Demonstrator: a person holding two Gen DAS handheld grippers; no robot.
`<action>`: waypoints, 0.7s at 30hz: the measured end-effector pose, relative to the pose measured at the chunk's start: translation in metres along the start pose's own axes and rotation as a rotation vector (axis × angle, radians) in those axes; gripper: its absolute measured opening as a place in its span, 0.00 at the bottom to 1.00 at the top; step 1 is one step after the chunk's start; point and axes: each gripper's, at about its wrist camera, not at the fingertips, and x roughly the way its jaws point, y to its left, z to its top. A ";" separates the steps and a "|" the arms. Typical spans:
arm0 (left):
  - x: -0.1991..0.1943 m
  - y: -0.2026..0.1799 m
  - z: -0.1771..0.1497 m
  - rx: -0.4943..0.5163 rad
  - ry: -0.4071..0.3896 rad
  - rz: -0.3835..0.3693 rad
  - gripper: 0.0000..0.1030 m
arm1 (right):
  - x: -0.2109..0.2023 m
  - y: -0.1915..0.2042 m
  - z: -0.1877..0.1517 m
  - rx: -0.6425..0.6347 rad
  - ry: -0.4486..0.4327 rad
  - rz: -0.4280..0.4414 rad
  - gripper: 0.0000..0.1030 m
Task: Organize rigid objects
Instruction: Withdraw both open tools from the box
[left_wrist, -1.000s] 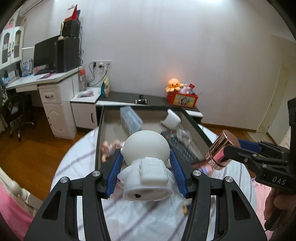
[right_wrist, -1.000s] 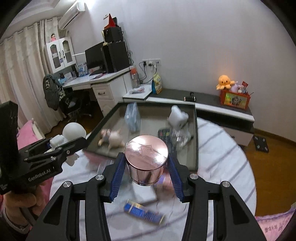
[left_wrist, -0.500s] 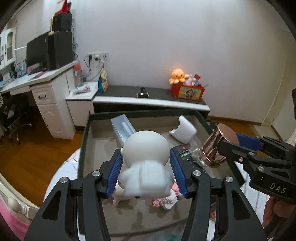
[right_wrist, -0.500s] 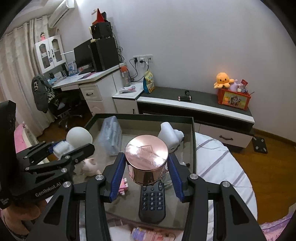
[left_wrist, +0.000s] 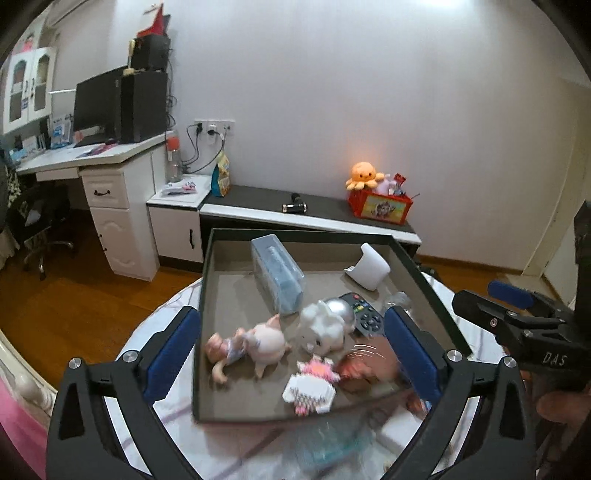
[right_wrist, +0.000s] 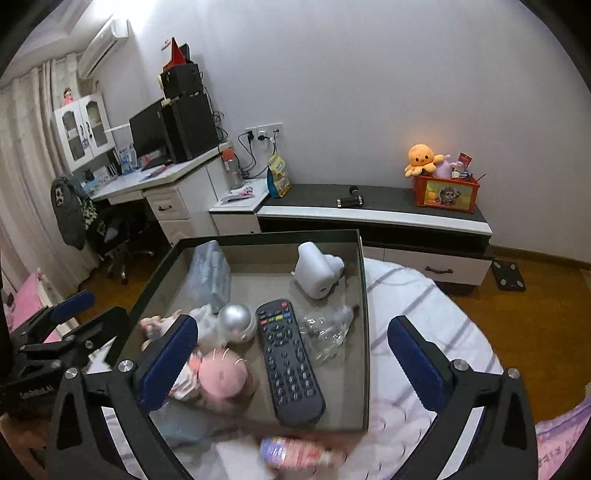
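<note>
Both grippers are open and empty above the near edge of a dark tray (left_wrist: 205, 295) (right_wrist: 364, 332). My left gripper (left_wrist: 291, 354) hovers over the white astronaut figure (left_wrist: 323, 326), which lies on its side in the tray and also shows in the right wrist view (right_wrist: 231, 323). My right gripper (right_wrist: 291, 365) hovers over the rose-gold cup (right_wrist: 221, 374), blurred with motion, lying in the tray beside a black remote (right_wrist: 290, 358); the cup also shows in the left wrist view (left_wrist: 369, 363).
The tray also holds a pink pig toy (left_wrist: 266, 341), a pink-white block figure (left_wrist: 312, 384), a clear case (left_wrist: 277, 273), a white holder (right_wrist: 317, 271) and a crumpled clear wrapper (right_wrist: 327, 328). A pink bottle (right_wrist: 291, 452) lies on the striped cloth in front of the tray.
Both grippers opened. The astronaut figure left the left gripper and the rose-gold cup left the right; both now lie in the tray. Both grippers drew back a little.
</note>
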 end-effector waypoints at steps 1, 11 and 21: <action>-0.009 0.001 -0.004 0.000 -0.004 0.002 0.98 | -0.007 0.000 -0.004 0.014 -0.004 0.005 1.00; -0.066 0.003 -0.048 -0.002 0.013 0.010 0.98 | -0.057 0.001 -0.050 0.089 0.003 0.023 1.00; -0.093 0.004 -0.088 -0.051 0.058 0.006 0.99 | -0.087 0.014 -0.095 0.082 0.020 0.002 1.00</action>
